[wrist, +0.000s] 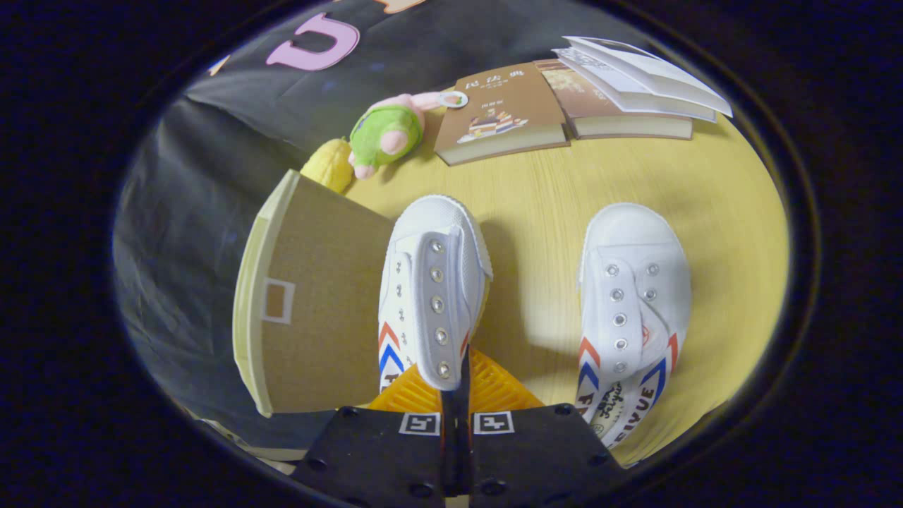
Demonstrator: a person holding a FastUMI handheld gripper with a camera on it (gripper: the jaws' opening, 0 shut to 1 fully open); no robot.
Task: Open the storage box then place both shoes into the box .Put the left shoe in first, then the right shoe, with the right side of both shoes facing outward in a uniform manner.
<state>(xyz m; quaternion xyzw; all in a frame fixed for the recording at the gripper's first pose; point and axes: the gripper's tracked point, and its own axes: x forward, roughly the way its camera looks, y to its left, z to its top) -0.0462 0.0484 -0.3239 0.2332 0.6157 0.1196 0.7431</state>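
- Here the tool (455,381) has its two fingers drawn close together, pinched on the eyelet flap at the heel end of one white shoe (432,289), so the shoe hangs tilted from that thin edge with its toe pointing away from the fingers.
- Likely this shoe is the one going in first; which foot it fits I cannot tell for sure.
- The storage box (310,303) sits just beside the held shoe, its brown lid (324,282) raised upright, which leaves the opening free. The interior is hidden behind the lid and the fingers.
- The other shoe (631,303) rests flat on the desk (536,204), well apart on the far side of the held one, waiting its turn.
- Gripping the flap rather than the sole keeps the shoe's side free, which should help turn the wanted side outward.
- Beyond the shoes lie books (504,113), a green-and-pink plush toy (388,134) and a yellow toy (330,166), clear of the work.
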